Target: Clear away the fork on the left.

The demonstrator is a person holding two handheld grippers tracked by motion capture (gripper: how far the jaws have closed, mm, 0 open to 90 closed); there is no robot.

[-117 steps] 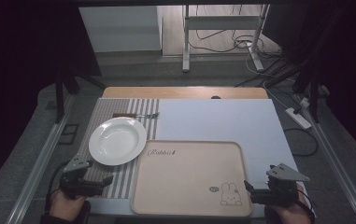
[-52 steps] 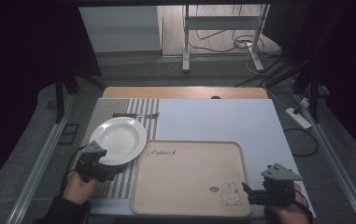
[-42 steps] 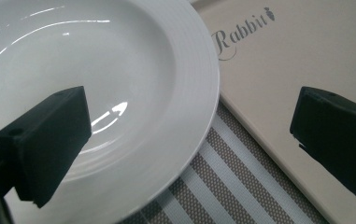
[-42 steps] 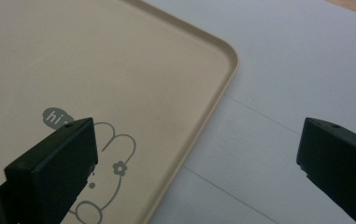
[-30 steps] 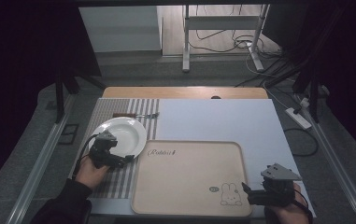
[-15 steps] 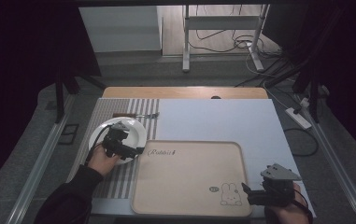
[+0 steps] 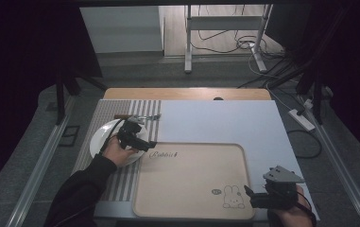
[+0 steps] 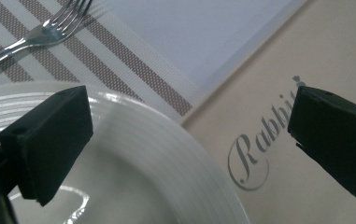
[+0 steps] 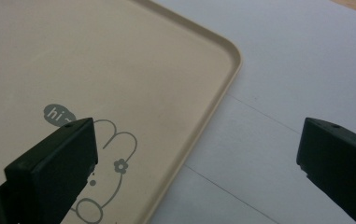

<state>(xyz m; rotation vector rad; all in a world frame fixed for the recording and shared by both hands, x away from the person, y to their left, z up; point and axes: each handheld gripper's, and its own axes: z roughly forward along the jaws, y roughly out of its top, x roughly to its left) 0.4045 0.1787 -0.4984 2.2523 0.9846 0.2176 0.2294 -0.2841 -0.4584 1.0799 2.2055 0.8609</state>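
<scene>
Left gripper, jaws spread, has advanced over the white plate; right gripper, spread, idles: grasp imminent.

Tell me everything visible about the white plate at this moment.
The white plate is round, glossy and ceramic-looking, with faint concentric ridges on its broad rim. It looks empty and lies flat on the striped placemat, its right edge beside the beige tray. A fork lies on the mat beyond it. The left gripper is over its right rim, open; whether the fingers touch it is unclear.
</scene>
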